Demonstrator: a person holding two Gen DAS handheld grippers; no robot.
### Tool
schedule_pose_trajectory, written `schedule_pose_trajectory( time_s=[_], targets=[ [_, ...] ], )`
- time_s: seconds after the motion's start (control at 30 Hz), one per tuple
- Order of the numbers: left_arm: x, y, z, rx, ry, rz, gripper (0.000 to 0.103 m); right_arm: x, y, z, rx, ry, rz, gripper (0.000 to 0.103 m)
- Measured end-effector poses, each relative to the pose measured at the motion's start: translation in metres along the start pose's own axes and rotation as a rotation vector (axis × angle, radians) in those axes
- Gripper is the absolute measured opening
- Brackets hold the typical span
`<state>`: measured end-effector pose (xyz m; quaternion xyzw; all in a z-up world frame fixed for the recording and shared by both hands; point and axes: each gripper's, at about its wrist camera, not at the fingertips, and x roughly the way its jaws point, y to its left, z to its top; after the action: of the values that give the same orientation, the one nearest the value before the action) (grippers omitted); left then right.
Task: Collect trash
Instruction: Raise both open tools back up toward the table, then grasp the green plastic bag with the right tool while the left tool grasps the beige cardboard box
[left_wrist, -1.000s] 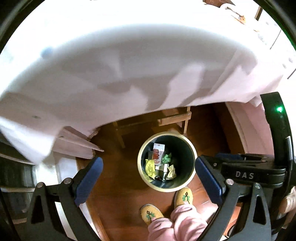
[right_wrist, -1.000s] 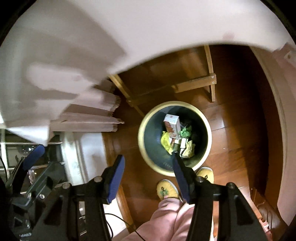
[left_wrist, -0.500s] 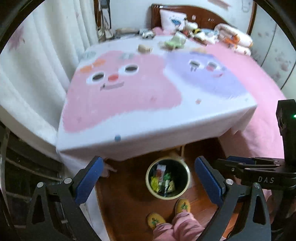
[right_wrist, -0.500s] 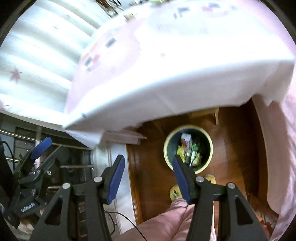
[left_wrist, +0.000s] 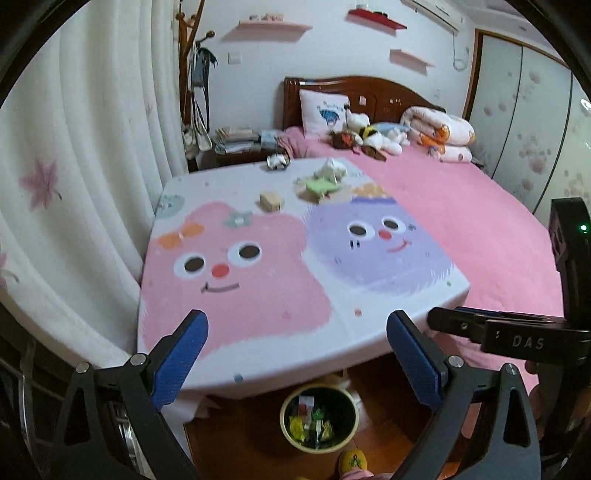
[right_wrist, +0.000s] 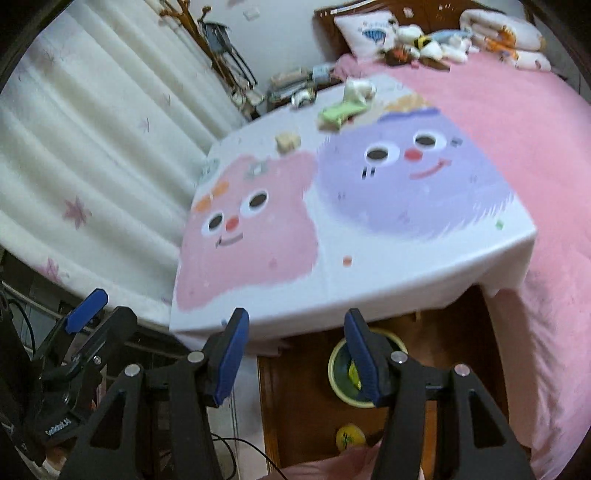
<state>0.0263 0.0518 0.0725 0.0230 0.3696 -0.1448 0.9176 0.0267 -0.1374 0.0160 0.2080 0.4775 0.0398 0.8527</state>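
A round bin (left_wrist: 318, 421) with wrappers inside stands on the wood floor below the table's near edge; it also shows in the right wrist view (right_wrist: 341, 373). Trash lies at the table's far end: a tan block (left_wrist: 271, 201) (right_wrist: 288, 141), a green packet (left_wrist: 320, 186) (right_wrist: 340, 112), crumpled white paper (left_wrist: 330, 169) (right_wrist: 358, 88) and a silver wrapper (left_wrist: 277, 161) (right_wrist: 303, 98). My left gripper (left_wrist: 295, 354) is open and empty above the near table edge. My right gripper (right_wrist: 295, 350) is open and empty, also near that edge.
The table (left_wrist: 258, 302) wears a cloth with pink and purple cartoon faces. A pink bed (left_wrist: 480, 221) with plush toys lies to the right. White curtains (left_wrist: 74, 184) hang on the left. My slippered foot (left_wrist: 352, 461) stands by the bin.
Both grippers have risen and tilted up from looking down into the bin to facing across the tabletop. Both stay open and empty.
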Motion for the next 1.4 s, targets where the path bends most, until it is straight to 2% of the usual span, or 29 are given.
schedule_pose_trajectory(
  time_s=[0.27, 0.5, 0.63, 0.7, 0.87, 0.9, 0.97, 1.07, 1.23, 1.4],
  targets=[
    [0.013, 0.012, 0.046, -0.030, -0.047, 0.023, 0.097, -0.004, -0.006, 0.046, 0.004, -0.047, -0.029, 0.054],
    [0.064, 0.018, 0.094, -0.051, -0.039, 0.077, 0.097, 0.032, -0.019, 0.115, 0.002, -0.036, -0.008, 0.054],
    [0.113, 0.025, 0.120, -0.091, -0.003, 0.121, 0.097, 0.073, -0.032, 0.167, -0.013, 0.004, 0.013, 0.055],
    [0.147, 0.031, 0.135, -0.128, 0.038, 0.141, 0.097, 0.097, -0.039, 0.194, -0.025, 0.027, 0.010, 0.059],
    [0.220, 0.043, 0.163, -0.219, 0.110, 0.160, 0.097, 0.162, -0.066, 0.266, 0.003, 0.091, 0.010, 0.060],
    [0.239, 0.044, 0.170, -0.236, 0.122, 0.167, 0.097, 0.172, -0.069, 0.274, 0.010, 0.095, 0.008, 0.061],
    [0.264, 0.047, 0.179, -0.261, 0.135, 0.177, 0.097, 0.206, -0.080, 0.303, 0.028, 0.117, -0.011, 0.068],
    [0.301, 0.051, 0.189, -0.291, 0.163, 0.185, 0.097, 0.250, -0.088, 0.334, 0.048, 0.152, -0.038, 0.069],
    [0.353, 0.054, 0.199, -0.303, 0.214, 0.195, 0.097, 0.307, -0.090, 0.363, 0.082, 0.204, -0.054, 0.070],
    [0.386, 0.056, 0.196, -0.264, 0.269, 0.176, 0.097, 0.348, -0.082, 0.367, 0.066, 0.277, -0.097, 0.069]
  ],
)
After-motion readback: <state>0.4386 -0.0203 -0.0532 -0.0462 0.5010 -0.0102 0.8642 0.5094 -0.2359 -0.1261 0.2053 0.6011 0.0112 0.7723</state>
